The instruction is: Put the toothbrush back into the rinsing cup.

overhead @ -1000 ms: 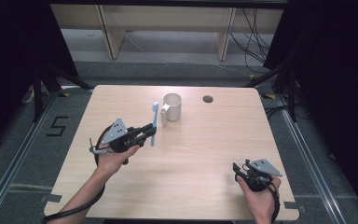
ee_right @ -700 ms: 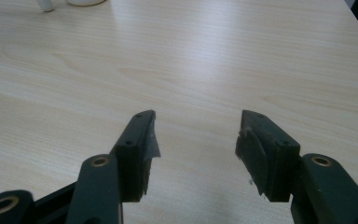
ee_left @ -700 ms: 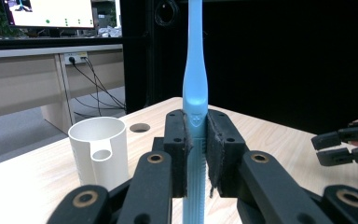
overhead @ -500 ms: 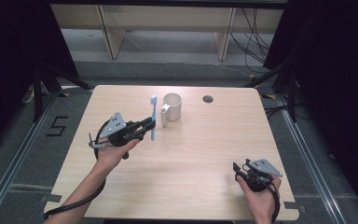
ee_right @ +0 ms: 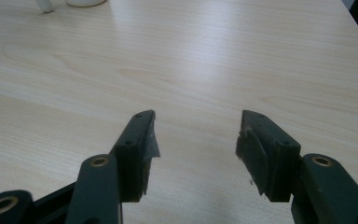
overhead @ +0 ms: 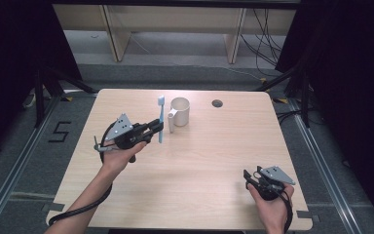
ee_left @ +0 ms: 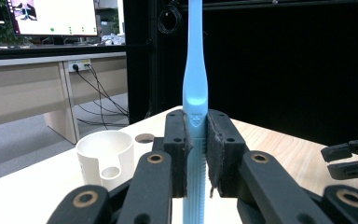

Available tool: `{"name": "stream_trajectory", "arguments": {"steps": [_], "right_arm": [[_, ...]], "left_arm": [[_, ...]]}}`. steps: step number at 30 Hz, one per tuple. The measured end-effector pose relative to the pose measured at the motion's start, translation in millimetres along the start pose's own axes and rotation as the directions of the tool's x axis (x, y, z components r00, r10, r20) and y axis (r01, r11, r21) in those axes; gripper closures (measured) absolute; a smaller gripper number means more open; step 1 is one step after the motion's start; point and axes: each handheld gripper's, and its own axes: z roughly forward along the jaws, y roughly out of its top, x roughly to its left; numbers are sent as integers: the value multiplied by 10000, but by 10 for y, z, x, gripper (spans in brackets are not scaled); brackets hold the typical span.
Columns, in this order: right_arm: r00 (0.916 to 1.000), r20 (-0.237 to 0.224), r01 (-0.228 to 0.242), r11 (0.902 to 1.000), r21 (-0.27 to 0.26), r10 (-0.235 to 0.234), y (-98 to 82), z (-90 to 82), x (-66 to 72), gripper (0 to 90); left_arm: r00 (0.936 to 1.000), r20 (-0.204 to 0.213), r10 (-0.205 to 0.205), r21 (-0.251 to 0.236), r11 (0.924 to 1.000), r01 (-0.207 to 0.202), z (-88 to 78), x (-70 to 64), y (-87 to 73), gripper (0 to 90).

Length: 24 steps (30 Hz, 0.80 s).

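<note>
Starting nearest, at about five o'clock on the table (overhead: 214, 161): right gripper (overhead: 247, 175) held low in the hand, jaws spread wide with nothing between them and bare wood below, parked on the same spot as a second ago. Moving farther in, toward ten o'clock from the table's centre: left gripper (overhead: 158, 126) raised off the surface, jaws clamped tight on the ribbed lower handle of a light blue toothbrush (overhead: 160, 117). Swung upright over the past second, from a lean with the head tipped away from the person to standing straight, bristle end at the top, and carried a touch higher. Seen along the left gripper's own jaws, held dead centre between the pads, neck rising out past the top edge. Just beyond, at about twelve o'clock from the centre: white cup (overhead: 180, 111) standing upright, mouth open, small side tube toward the brush, close beside the toothbrush at its three o'clock but not touching it. Farther still, near the far edge: dark round hole (overhead: 217, 103) in the tabletop. Judging from the new upright pose beside the cup, likely readied for lowering handle-first into it, with a short sideways carry over the rim left to do.
</note>
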Motion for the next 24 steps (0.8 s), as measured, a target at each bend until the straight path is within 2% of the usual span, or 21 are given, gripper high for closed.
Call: {"name": "stream_trajectory", "arguments": {"steps": [2,3,5,6,7,8,9,10,13,15,16,17,18,21,22,23,24], "right_arm": [[9998,120,154,9999,-78,-153,2,-3,-9,467],[10000,23,50,10000,-42,-50,3,-2,-2,466],[9999,38,154,9998,-83,-154,5,-2,-9,466],[10000,16,19,10000,-62,-18,7,-8,-1,466],[9997,136,224,9997,-70,-223,10,-16,-15,466],[9999,47,96,9999,-39,-96,8,-12,-7,467],[9996,138,235,9995,-225,-232,2,4,-13,467],[9995,199,255,9997,21,-256,11,-23,-12,466],[10000,7,-61,10000,-67,61,4,-4,13,466],[9997,146,203,9997,-139,-201,8,-7,-1,465],[9999,134,98,9999,-79,-97,7,-10,6,465],[9994,66,-332,9994,72,331,3,-17,34,465],[9998,132,151,9998,-103,-149,6,-9,-3,465],[9997,151,215,9997,-136,-213,5,-10,-8,465],[9999,112,71,9999,-95,-70,5,-12,3,465],[9998,145,156,9998,-127,-154,7,-10,-2,465],[9997,88,-249,9997,-1,249,4,-16,29,465]], "left_arm": [[10000,14,21,8,10000,-21,11,4,8,784],[10000,11,15,-10,10000,-15,16,7,13,784],[10000,-7,34,-34,10000,-34,23,12,25,784],[10000,-3,51,-39,10000,-51,26,17,30,784],[10000,-11,57,-36,10000,-57,30,21,35,784],[10000,-14,49,-48,10000,-49,35,25,38,784],[10000,-7,58,-51,10000,-58,39,30,40,784],[10000,-27,54,-73,10000,-54,44,34,43,784],[10000,-71,-6,-123,9999,5,57,48,49,784],[10000,-76,-6,-121,9999,5,68,59,59,784],[10000,-80,5,-132,9999,-6,76,65,63,784],[10000,-88,-1,-152,9999,0,85,71,68,784],[10000,-76,-3,-157,9999,2,93,78,73,784],[9999,-103,-59,-266,9996,56,117,87,88,784],[9999,-95,-85,-295,9995,82,124,88,93,784],[9999,-86,-87,-319,9995,84,130,88,97,784],[9999,-67,-78,-345,9994,76,136,89,101,784]]}}
